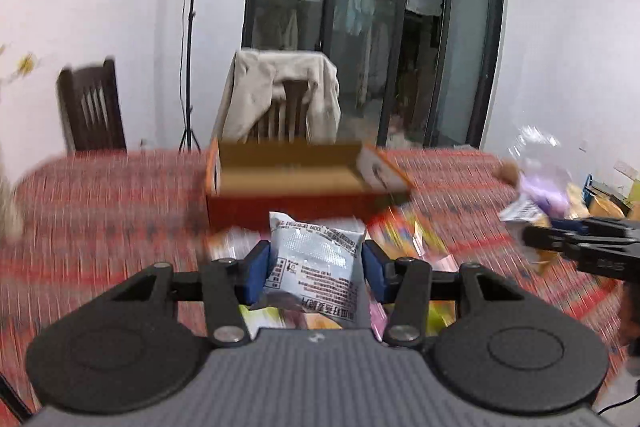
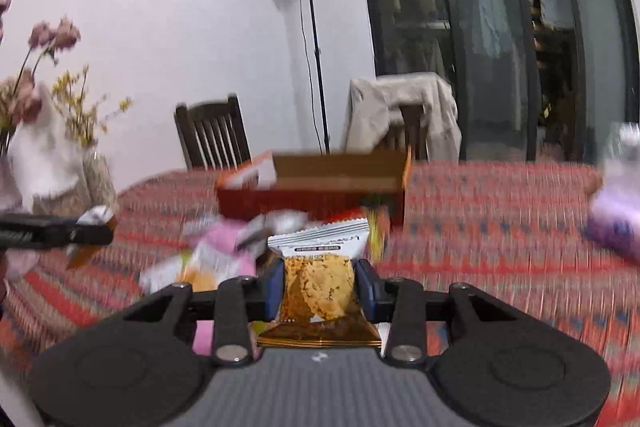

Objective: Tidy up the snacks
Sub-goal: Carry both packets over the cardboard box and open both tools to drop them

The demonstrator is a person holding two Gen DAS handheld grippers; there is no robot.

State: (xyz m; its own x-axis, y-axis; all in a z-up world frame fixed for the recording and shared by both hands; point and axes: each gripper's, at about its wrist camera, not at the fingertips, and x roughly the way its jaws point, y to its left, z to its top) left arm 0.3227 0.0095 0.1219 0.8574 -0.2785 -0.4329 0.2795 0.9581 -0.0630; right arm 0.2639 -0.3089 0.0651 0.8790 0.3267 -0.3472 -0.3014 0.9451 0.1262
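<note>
My left gripper (image 1: 316, 273) is shut on a white snack packet (image 1: 316, 259), printed back side up, held above the table. My right gripper (image 2: 320, 287) is shut on a gold cookie packet (image 2: 320, 291) with a white top edge. An open orange cardboard box (image 1: 288, 175) stands on the table straight ahead of both grippers; it also shows in the right wrist view (image 2: 336, 179). A heap of loose snack packets (image 2: 224, 255) lies in front of the box. The right gripper shows at the right edge of the left wrist view (image 1: 532, 237).
A red patterned tablecloth (image 1: 100, 211) covers the table. A clear bag with purple items (image 1: 540, 183) lies at the right. A vase of flowers (image 2: 48, 131) stands at the left. Two chairs (image 1: 90, 107) stand behind, one draped with a beige coat (image 1: 280, 87).
</note>
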